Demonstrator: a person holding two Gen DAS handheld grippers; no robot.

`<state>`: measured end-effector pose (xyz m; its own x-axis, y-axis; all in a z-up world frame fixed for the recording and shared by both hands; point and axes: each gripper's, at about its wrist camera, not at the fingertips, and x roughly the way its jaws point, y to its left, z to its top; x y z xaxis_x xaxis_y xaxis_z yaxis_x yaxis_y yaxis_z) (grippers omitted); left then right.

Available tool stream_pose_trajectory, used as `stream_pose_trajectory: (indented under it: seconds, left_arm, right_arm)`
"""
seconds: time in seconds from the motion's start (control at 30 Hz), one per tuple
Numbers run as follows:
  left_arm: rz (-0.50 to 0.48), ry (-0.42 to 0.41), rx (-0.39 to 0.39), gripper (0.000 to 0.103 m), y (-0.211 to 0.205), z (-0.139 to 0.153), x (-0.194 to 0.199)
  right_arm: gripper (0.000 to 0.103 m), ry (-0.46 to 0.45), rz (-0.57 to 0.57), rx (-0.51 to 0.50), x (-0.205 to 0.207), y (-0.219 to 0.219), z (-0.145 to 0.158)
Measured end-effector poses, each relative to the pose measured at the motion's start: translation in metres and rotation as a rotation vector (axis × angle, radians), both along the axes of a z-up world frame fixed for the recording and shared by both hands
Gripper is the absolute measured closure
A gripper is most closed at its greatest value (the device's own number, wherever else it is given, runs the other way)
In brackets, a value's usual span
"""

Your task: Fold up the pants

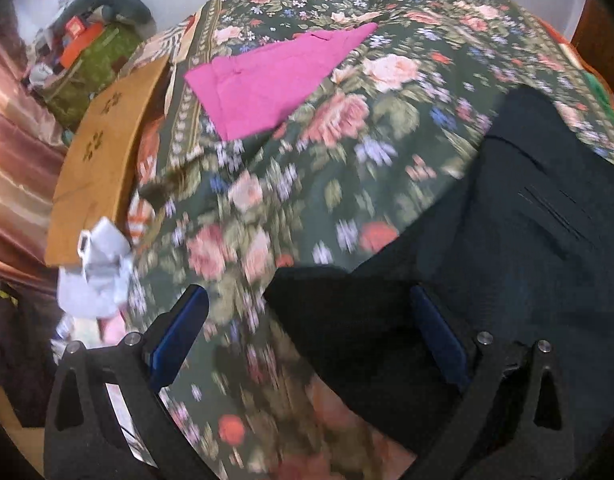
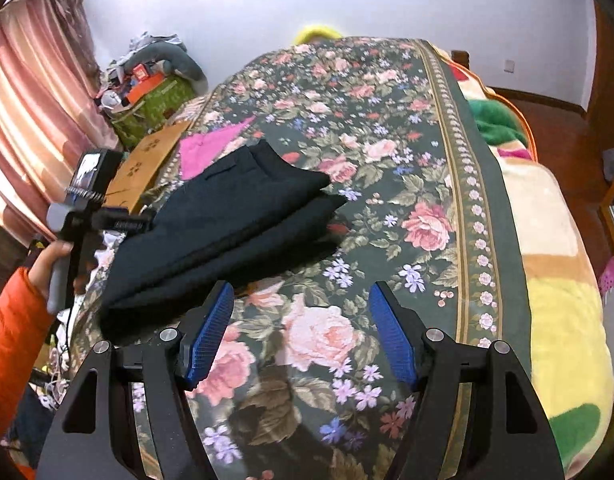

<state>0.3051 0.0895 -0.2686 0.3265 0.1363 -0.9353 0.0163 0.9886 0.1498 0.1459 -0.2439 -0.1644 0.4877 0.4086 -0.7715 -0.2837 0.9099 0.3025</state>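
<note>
The dark folded pants [image 2: 227, 224] lie in stacked layers on the floral bed cover [image 2: 387, 184], near its left edge. In the left wrist view the pants [image 1: 527, 240] fill the right side, with a corner between the fingers. My left gripper [image 1: 311, 328] is open, its right finger over the dark cloth, holding nothing. It also shows from outside in the right wrist view [image 2: 123, 220], at the left edge of the pants, held by a hand in an orange sleeve. My right gripper [image 2: 301, 324] is open and empty above the cover, just right of the pants.
A folded pink garment [image 1: 275, 80] lies on the cover beyond the pants. A cardboard box [image 1: 103, 160] and a cluttered green box [image 2: 155, 108] stand left of the bed. A multicoloured blanket [image 2: 555, 280] hangs on the right side. Pink curtains [image 2: 31, 104] hang at the left.
</note>
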Motion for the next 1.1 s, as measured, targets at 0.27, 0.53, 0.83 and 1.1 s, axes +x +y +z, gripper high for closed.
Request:
stream_pose_trajectory:
  seconds: [0.27,0.53,0.83,1.1]
  left_arm:
    - [-0.064,-0.076,-0.081,0.001,-0.035,0.026,-0.062]
    - [-0.056,-0.107,-0.235,0.002,-0.045,0.039,-0.090]
    - [-0.092,-0.255,-0.127,0.017,-0.049,0.055,-0.108]
    - [-0.058,-0.239,-0.182,0.047,-0.042,0.045,-0.113]
  right_arm:
    - [0.036,-0.022,0.012,0.028,-0.010,0.008,0.008]
    - [0.037,-0.040,0.022,0.007,-0.015,0.014,0.003]
    - [0.066,0.034,-0.004,0.038,-0.002,0.011,-0.024]
    - [0.088,0.026,0.028,-0.002,-0.007,0.008,-0.034]
